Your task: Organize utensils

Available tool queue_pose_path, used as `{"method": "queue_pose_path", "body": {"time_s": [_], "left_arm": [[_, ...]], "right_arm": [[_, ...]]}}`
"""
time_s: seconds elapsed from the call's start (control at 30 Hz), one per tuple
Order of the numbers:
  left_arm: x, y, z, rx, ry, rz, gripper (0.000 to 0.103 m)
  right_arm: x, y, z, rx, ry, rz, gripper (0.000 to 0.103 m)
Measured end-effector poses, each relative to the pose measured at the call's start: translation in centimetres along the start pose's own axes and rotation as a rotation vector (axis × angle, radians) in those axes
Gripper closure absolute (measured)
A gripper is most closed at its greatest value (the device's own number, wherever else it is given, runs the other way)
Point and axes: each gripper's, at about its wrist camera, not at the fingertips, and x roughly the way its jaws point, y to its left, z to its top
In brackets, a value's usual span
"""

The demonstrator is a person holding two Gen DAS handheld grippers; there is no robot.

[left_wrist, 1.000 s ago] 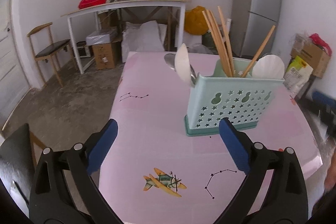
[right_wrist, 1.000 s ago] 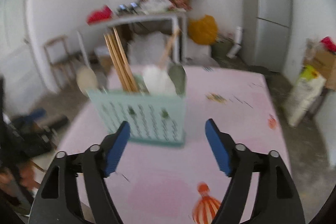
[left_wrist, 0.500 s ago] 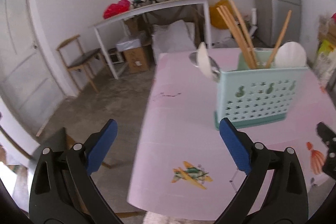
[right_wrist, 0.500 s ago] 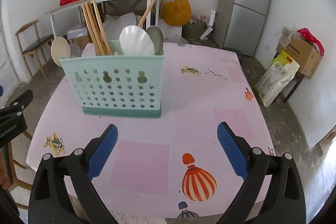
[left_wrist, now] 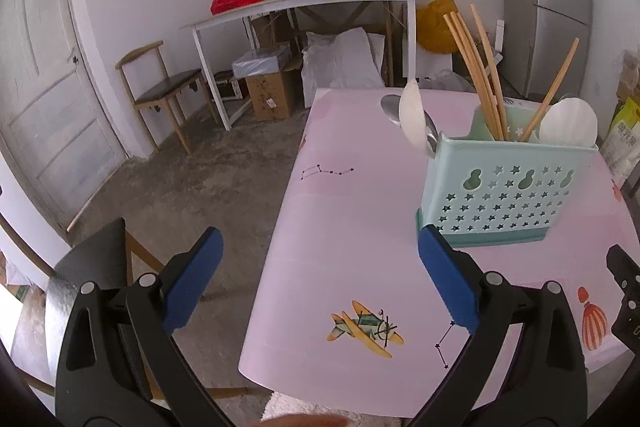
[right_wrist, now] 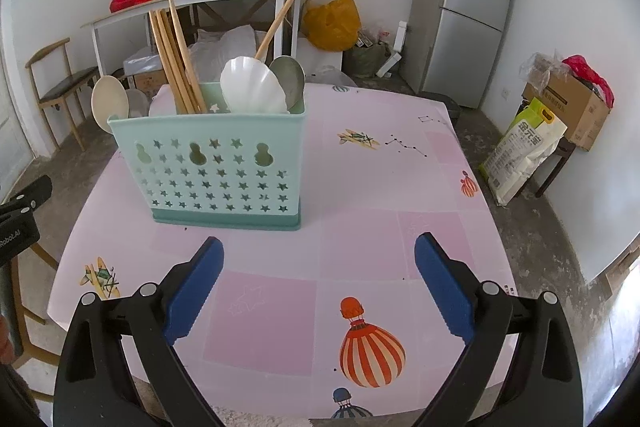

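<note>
Utensil basket (right_wrist: 224,167) holding chopsticks (right_wrist: 176,59) and spoons (right_wrist: 252,87), upright on the bench (right_wrist: 360,227). Both grippers, left (left_wrist: 316,267) and right (right_wrist: 316,263), near the basket, fingers spread, empty.

1. A grey fridge (right_wrist: 464,7) stands far ahead, right of the tongs.
2. A wooden chair (left_wrist: 168,91) sits ahead to the left.
3. A cluttered white side table (right_wrist: 192,3) stands against the far wall.
4. A cardboard box (right_wrist: 568,107) rests at far right.

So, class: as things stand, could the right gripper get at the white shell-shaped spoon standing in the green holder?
Probably yes. The right gripper is open and empty, bare tablecloth lies between it and the holder, and the white spoon sticks up above the rim. The chopsticks beside it and the metal spoon behind crowd it a little.
</note>
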Motion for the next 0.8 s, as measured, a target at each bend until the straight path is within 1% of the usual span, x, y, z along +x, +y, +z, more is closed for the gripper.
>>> {"method": "queue_pose_path", "body": {"time_s": [0.8], "left_arm": [[0.51, -0.1, -0.62, -0.003, 0.011, -0.001, 0.009]], "right_arm": [[-0.1, 0.07, 0.01, -0.001, 0.002, 0.002, 0.009]]}}
